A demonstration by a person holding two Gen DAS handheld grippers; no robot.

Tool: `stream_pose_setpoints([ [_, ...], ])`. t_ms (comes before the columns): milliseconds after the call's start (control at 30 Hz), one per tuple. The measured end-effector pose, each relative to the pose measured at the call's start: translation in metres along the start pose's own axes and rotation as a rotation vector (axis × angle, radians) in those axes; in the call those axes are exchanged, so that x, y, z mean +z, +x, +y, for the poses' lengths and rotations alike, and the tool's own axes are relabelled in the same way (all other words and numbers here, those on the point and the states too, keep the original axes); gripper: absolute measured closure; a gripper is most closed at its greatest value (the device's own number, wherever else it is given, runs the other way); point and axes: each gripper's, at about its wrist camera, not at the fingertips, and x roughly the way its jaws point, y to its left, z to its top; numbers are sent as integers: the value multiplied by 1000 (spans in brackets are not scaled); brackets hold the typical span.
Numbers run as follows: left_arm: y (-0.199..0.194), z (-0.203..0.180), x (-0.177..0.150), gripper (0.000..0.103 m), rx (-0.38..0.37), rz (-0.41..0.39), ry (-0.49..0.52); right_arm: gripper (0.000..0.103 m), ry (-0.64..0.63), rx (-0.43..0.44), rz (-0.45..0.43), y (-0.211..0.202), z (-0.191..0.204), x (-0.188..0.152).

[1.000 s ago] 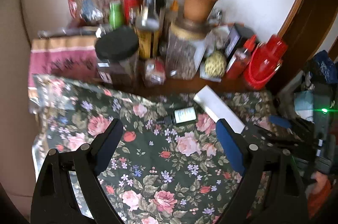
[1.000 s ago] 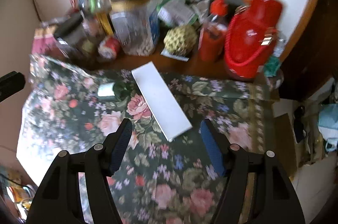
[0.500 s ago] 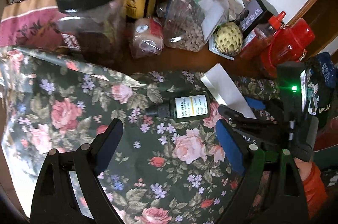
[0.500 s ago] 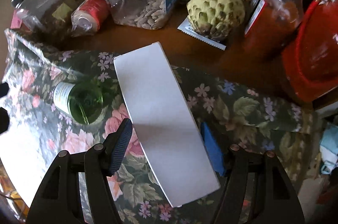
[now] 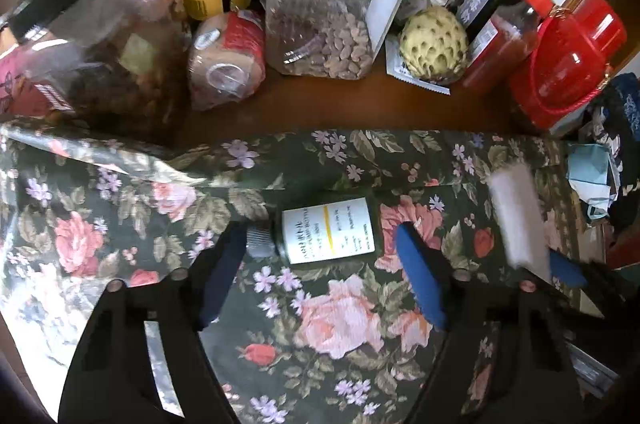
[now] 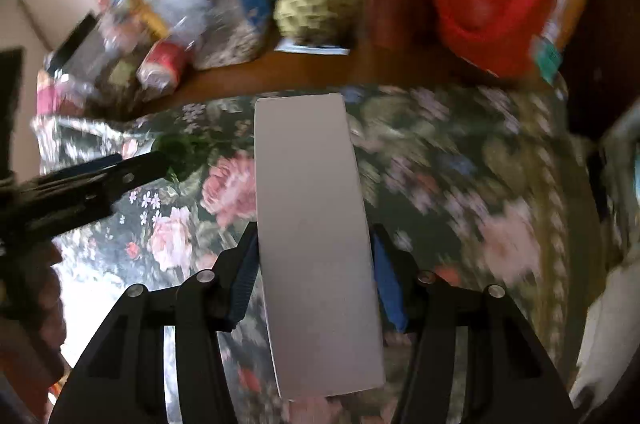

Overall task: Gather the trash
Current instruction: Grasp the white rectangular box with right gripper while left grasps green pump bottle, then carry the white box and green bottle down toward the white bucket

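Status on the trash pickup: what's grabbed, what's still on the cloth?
Nothing visibly binned yet. In hand: right gripper is shut on the white box. Left gripper is open, straddling the small green bottle, which lies on the floral cloth. Left: grip the bottle, then discard both.

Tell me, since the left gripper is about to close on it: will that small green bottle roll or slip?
The bottle lies on its side on the cloth, so a nudge may roll it. It looks like smooth glass, possibly slippery, though the paper label should aid the left gripper.
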Motion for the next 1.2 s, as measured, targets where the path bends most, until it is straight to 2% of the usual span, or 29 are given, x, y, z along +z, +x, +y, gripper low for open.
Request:
stream_pose_setpoints([
  [100, 0, -5, 1, 46, 19, -41, 14, 53, 60, -3, -1, -21, -16, -13],
  [333, -16, -23, -9, 48, 25, -69, 49, 54, 80, 27, -46, -50, -9, -18],
  [467, -51, -35, -23, 48, 24, -123, 70, 54, 67, 59, -91, -52, 7, 1],
  [667, -115, -53, -46, 49, 29, -237, 58, 54, -9, 63, -215, -106, 6, -2],
  [867, -177, -79, -85, 49, 4, -351, -15, 54, -64, 124, -306, -159, -11, -26],
  [1000, -210, -105, -124, 49, 5, -419, -61, 54, -118, 157, -339, -184, -20, -44],
  [1200, -251, -135, -173, 50, 59, -460, -32, 55, -149, 188, -351, -206, -27, -64],
])
